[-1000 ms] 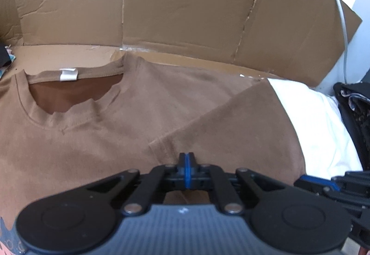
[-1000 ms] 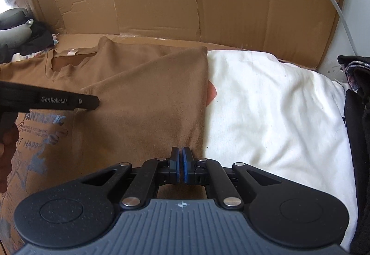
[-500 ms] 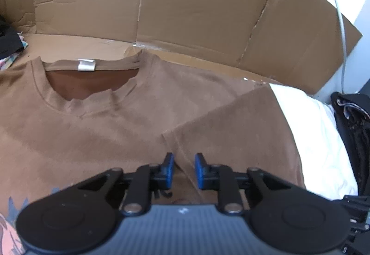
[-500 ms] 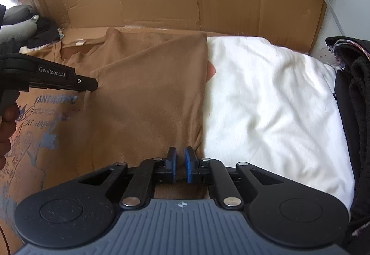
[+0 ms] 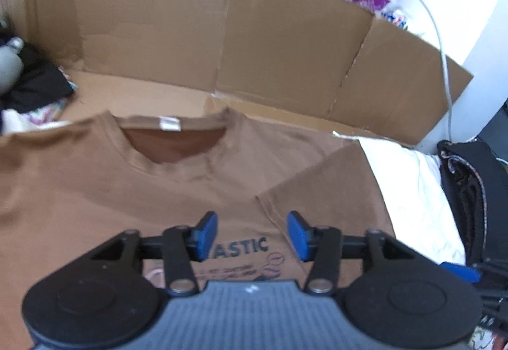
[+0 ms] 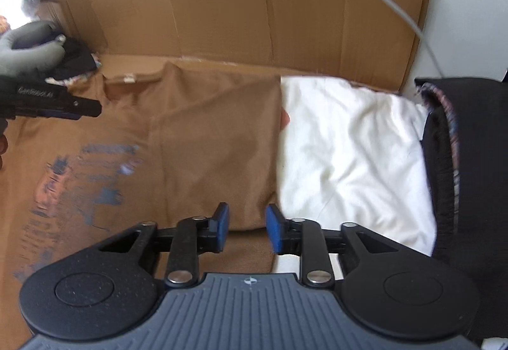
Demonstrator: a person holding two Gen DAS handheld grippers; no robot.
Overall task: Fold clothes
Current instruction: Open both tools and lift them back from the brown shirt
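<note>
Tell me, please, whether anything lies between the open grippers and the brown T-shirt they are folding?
Nothing visible does. The left gripper and right gripper hang open just above the brown T-shirt, with only bare fabric in front of them.

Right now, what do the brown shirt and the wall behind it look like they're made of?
Brown shirt: soft matte knit, probably cotton jersey, judging by its ribbed collar and limp folds. Wall: bare corrugated cardboard, creased and torn at the edges.

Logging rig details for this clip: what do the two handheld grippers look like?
Both the left gripper and the right gripper have black linkage arms with silver rivets, blue pads, round black hubs and a ribbed grey body. The left one's side carries white lettering.
</note>
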